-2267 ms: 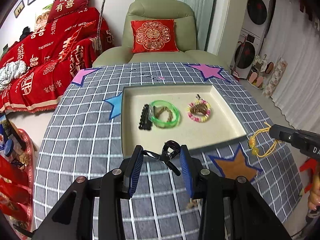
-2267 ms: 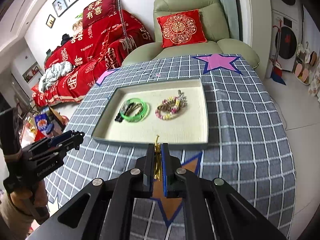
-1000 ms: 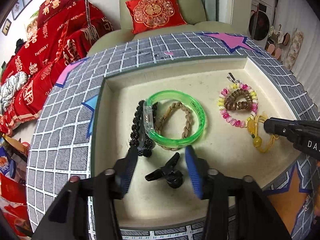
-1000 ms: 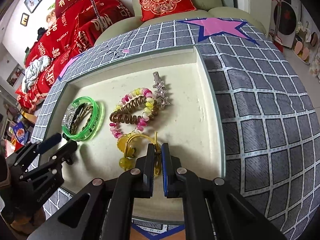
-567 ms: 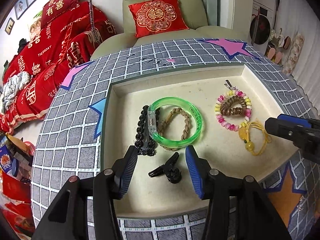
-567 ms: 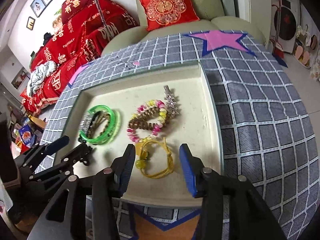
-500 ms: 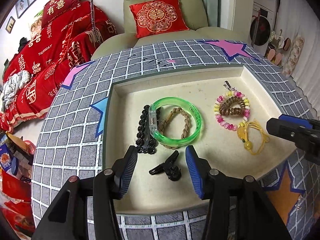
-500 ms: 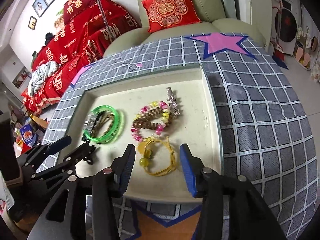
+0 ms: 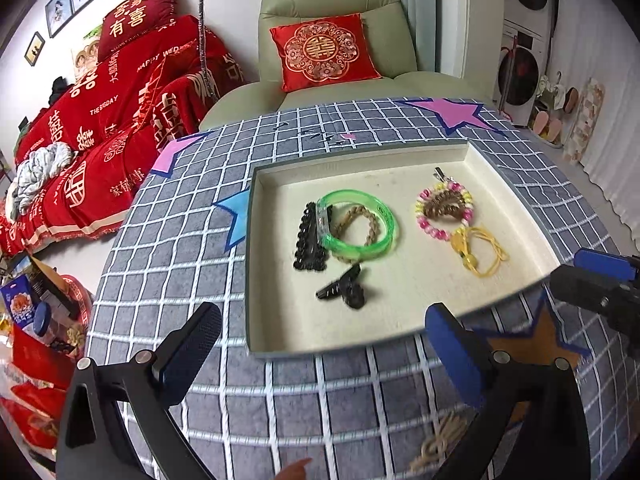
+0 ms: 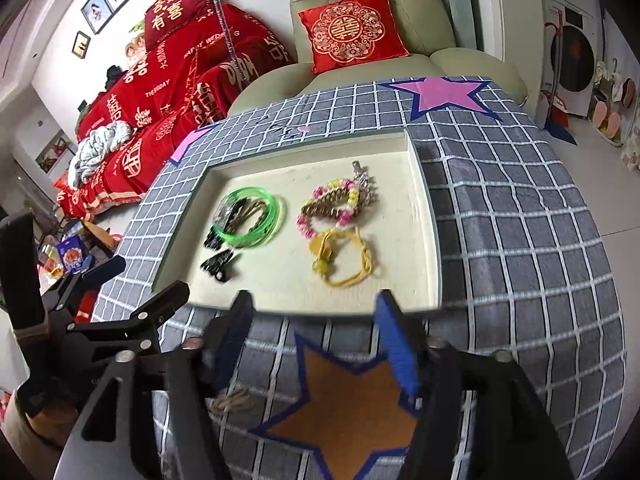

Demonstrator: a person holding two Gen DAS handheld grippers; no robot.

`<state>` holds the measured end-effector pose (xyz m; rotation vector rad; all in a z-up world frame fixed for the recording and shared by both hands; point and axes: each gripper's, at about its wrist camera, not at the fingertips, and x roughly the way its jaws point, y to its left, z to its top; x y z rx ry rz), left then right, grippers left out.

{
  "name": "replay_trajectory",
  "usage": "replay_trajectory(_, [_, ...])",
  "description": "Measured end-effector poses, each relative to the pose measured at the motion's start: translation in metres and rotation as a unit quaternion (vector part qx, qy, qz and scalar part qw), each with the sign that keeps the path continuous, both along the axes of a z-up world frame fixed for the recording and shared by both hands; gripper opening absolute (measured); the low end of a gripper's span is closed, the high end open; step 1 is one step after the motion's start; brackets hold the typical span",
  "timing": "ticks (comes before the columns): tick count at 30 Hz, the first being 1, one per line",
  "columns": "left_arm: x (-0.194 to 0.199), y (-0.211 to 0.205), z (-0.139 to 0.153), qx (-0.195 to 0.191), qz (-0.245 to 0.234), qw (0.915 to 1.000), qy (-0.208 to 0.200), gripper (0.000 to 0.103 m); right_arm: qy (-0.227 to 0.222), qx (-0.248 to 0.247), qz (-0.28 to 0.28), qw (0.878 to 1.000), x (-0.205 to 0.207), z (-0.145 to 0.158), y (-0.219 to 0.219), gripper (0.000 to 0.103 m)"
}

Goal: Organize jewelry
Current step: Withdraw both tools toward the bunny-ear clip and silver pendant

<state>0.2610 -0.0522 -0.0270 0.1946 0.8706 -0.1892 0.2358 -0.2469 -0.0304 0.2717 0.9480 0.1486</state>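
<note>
The left hand-held gripper fills the bottom of the left wrist view with its blue-padded fingers spread wide and nothing between them, hovering over the grey bench cloth with a white grid just short of the tray's near rim. The right hand-held gripper sits low in the centre of the right wrist view, likewise spread and empty, above an orange star patch with a blue border.

Beyond both lies the shallow rectangular cream tray, in the middle of each frame. Nearest the left gripper, inside the tray, is a small black claw hair clip. Just behind it a translucent green plastic bangle encircles a tan braided cord bracelet, with a black beaded bracelet touching the bangle's left side. Toward the tray's right a pink and yellow beaded bracelet surrounds a brown coil hair tie, with a small silver clip at its far edge. In front of these, touching the beaded bracelet, lies a yellow cord bracelet with amber beads.

Outside the tray, at the lower edge of the left wrist view, a beige knotted cord rests on the cloth. A pink star patch marks the far right corner of the bench.
</note>
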Motion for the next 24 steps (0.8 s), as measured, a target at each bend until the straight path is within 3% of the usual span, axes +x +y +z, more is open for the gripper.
replay_trajectory(9, [-0.053, 0.021, 0.0, -0.008, -0.011, 0.9999, 0.002, 0.103, -0.001, 0.003, 0.009, 1.0, -0.049, 0.0, 0.008, 0.085])
replay_trajectory(14, [-0.088, 0.035, -0.006, -0.001, -0.017, 0.9999, 0.002, 0.103, 0.004, 0.002, 0.014, 1.0, -0.074, -0.007, 0.013, 0.086])
replay_trajectory(24, [-0.141, 0.052, -0.03, -0.038, 0.006, 0.9985, 0.038, 0.103, 0.048, -0.001, 0.024, 0.999, -0.106, -0.033, 0.025, 0.086])
